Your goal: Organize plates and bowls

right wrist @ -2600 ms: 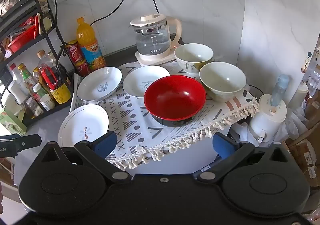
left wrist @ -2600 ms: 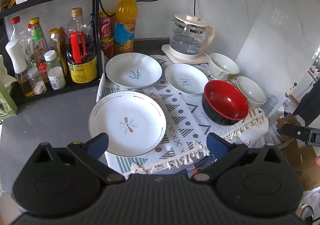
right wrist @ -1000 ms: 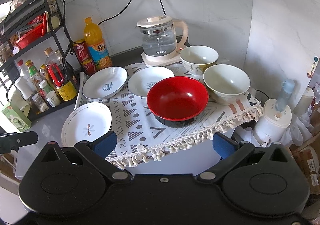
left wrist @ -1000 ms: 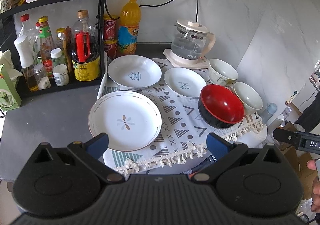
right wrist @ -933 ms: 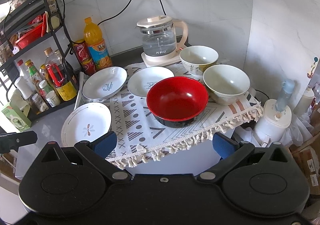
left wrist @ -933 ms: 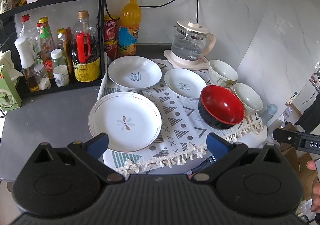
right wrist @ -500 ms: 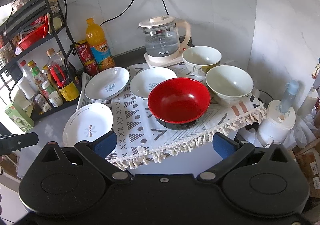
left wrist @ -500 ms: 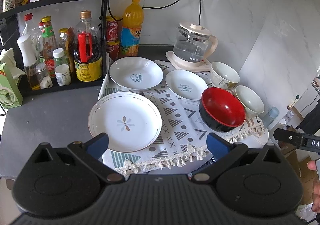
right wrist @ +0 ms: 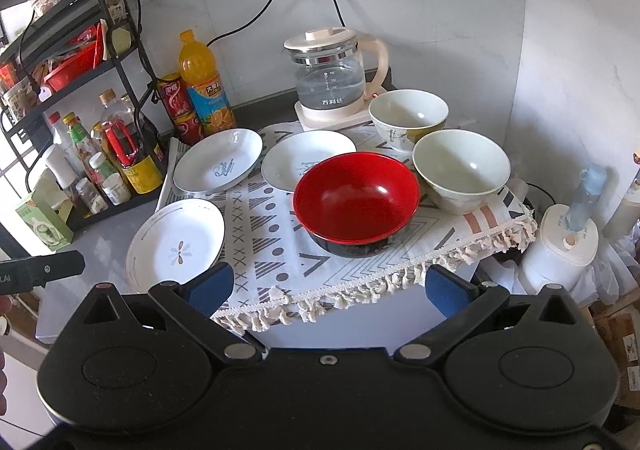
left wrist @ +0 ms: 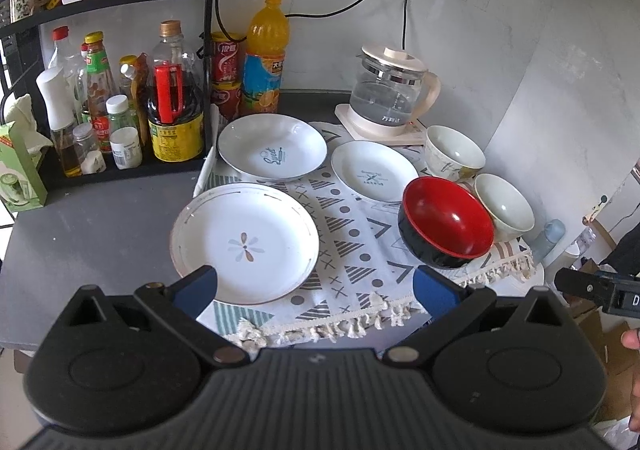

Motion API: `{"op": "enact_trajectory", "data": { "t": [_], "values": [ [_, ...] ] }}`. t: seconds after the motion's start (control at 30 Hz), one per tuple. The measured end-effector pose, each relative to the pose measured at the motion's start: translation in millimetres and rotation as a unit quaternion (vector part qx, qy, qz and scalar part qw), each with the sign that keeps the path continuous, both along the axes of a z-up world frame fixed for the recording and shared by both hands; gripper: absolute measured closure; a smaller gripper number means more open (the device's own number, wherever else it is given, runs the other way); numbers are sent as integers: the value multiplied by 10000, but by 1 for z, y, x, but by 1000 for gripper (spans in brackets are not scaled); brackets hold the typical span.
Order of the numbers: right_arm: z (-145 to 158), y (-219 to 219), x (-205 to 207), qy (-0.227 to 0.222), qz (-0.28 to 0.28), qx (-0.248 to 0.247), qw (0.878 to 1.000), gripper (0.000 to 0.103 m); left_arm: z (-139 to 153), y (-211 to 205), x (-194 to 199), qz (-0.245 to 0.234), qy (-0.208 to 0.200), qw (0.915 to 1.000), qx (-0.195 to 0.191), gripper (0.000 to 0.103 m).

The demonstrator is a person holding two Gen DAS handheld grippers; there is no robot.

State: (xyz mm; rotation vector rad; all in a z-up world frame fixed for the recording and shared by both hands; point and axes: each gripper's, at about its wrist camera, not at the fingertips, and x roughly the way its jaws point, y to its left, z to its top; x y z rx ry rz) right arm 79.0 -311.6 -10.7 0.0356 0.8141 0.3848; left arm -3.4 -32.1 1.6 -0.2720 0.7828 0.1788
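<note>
Left wrist view: our left gripper (left wrist: 314, 288) open, empty; flower plate (left wrist: 245, 242) at 11 o'clock, near. Right gripper (right wrist: 327, 288) open, empty; red bowl (right wrist: 356, 198) at 12.

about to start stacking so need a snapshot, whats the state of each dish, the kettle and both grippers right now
flower plate: flat, empty, unstacked
script plate: flat, empty, unstacked
smallest plate: flat, empty, unstacked
red bowl: upright, empty
patterned bowl: upright, empty
plain pale bowl: upright, empty
glass kettle: on its base, lid on, holds some water
left gripper: open, holding nothing
right gripper: open, holding nothing
</note>
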Motion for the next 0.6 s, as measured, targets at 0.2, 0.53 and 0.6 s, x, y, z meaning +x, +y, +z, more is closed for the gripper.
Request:
{"op": "enact_trajectory", "data": {
  "t": [0.2, 0.53, 0.6],
  "values": [
    [-1, -10, 4, -20, 60, -6, 10000, 0, -1, -17, 5, 2, 32, 10000, 31, 0],
    [2, -30, 15, -113, 290, 85, 9995, 0, 6, -47, 14, 99, 44, 9998, 136, 0],
    [2, -34, 18, -102, 314, 118, 9994, 0, 6, -52, 17, 114, 51, 9998, 137, 0]
  ]
}}
